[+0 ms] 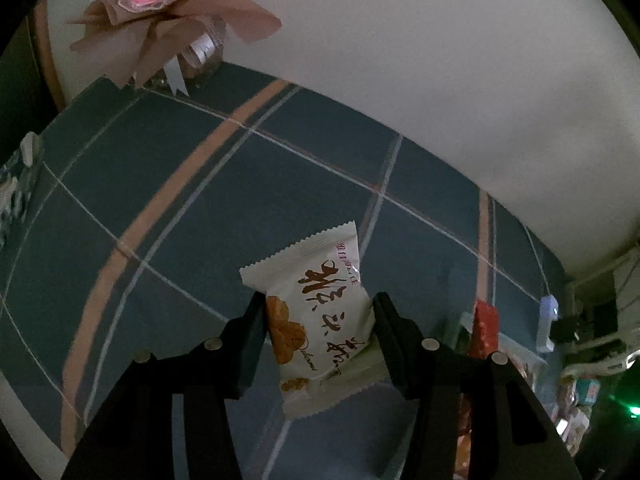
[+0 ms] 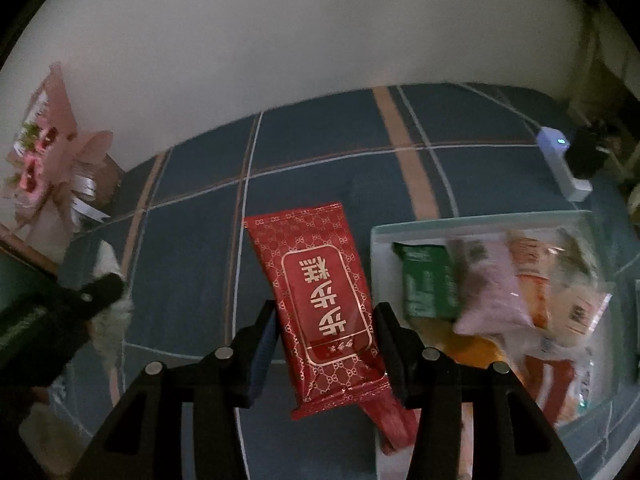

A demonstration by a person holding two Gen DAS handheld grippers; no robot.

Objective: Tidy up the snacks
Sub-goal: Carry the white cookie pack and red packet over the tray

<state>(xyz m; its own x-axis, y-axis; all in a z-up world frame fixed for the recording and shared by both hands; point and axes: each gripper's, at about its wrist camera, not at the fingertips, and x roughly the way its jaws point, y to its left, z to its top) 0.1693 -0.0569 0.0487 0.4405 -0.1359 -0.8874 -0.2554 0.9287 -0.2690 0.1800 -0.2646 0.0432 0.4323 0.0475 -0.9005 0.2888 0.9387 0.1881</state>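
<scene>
White snack packet (image 1: pixel 320 312) pinched between my left gripper (image 1: pixel 318 312) fingers, lifted clear above blue plaid tablecloth (image 1: pixel 168 208). Red snack packet (image 2: pixel 320 304) clamped in my right gripper (image 2: pixel 324 320), long axis pointing away from me, also off cloth. Clear plastic bin (image 2: pixel 400 232) just right of red packet, near table's right edge, holding mixed snacks: green pack (image 2: pixel 428 284), pink pack (image 2: pixel 488 296), orange ones, blurred. Pink bouquet (image 1: pixel 168 8) at far left corner by wall. Small white device (image 2: pixel 564 164) at far right edge.
</scene>
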